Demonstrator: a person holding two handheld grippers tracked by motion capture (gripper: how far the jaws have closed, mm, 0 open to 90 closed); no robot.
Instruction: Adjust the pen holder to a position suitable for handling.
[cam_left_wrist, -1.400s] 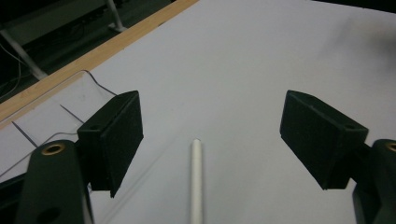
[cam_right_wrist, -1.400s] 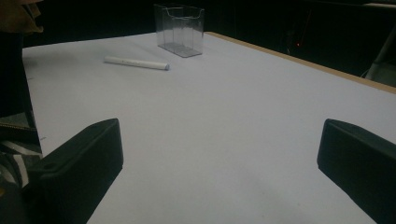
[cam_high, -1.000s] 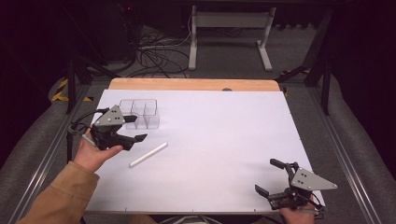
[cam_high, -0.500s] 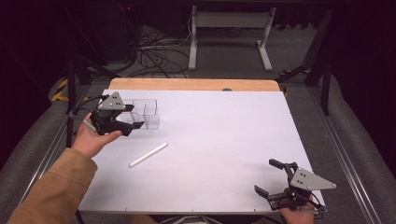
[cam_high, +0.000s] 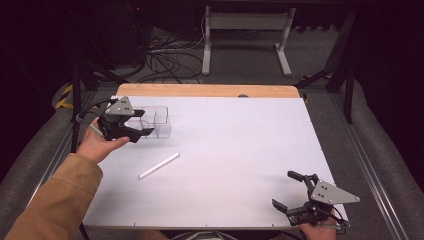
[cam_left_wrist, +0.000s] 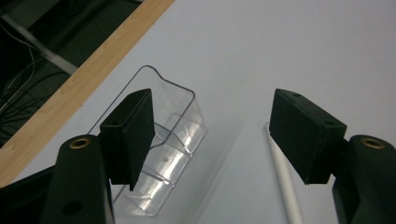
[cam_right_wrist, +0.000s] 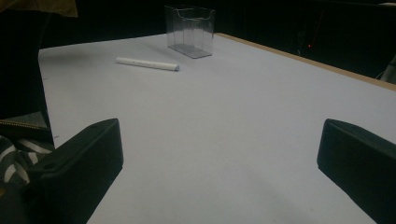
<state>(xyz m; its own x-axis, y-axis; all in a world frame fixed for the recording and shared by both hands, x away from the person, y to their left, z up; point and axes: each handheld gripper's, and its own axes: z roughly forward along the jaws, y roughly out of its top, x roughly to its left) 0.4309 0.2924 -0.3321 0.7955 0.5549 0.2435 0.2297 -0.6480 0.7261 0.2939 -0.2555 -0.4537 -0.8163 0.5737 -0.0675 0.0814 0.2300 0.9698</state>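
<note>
White stick (cam_high: 159, 165) lies diagonally, near-left to far-right, before the clear box (cam_high: 155, 121); both grippers' jaws gape wide, empty.

Setting was a lab recording station. The white-topped table (cam_high: 225, 150) had a bare wooden far edge (cam_high: 205, 90). Beyond the table, loose cables (cam_high: 165, 55) lay on grey carpet beside a metal stand's legs (cam_high: 245, 45); surroundings were dark.

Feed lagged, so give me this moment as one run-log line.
left claw: open, at clear box | right claw: open, near table edge | white stick: flat on table, untouched
</note>
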